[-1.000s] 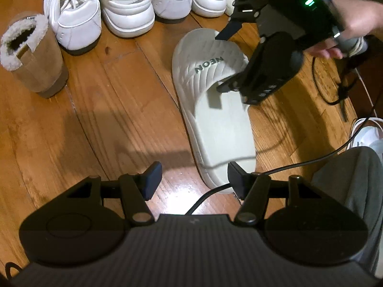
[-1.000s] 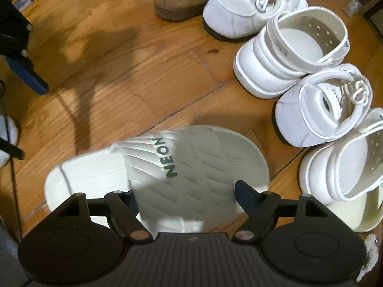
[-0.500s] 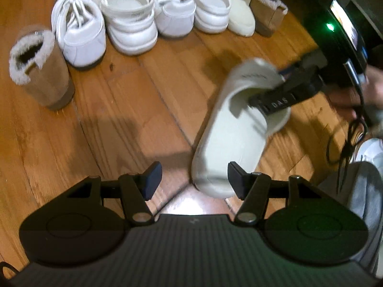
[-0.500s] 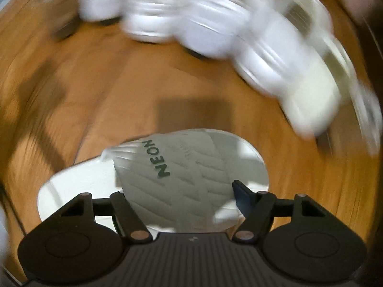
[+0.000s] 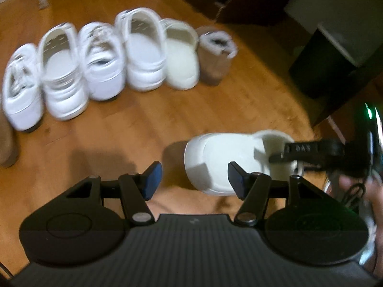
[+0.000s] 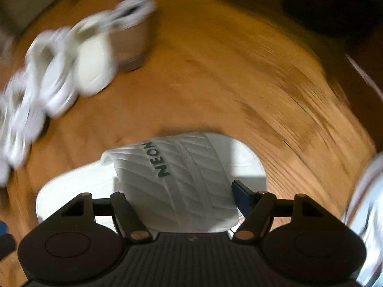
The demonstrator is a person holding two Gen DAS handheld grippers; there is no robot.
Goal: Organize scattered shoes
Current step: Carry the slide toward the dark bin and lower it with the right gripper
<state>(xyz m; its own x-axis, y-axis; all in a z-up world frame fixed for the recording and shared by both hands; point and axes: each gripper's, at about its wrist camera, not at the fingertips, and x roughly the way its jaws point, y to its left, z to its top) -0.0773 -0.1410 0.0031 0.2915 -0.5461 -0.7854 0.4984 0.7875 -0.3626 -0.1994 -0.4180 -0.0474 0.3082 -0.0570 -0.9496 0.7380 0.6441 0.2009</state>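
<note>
Slide (image 6: 186, 179) lifted; only left wrist shows the shoe row (image 5: 100, 59).

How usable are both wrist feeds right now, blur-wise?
Right wrist view: floor and lined-up shoes smear heavily, but the white NEON slide sandal between the jaws stays sharp. Left wrist view: milder blur; the row of white shoes is soft yet countable.

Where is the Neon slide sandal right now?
The slide sandal is clamped by its strap in the right gripper, above the wood floor. In the left wrist view it sits at lower right, near the tan boot ending the shoe row.
</note>
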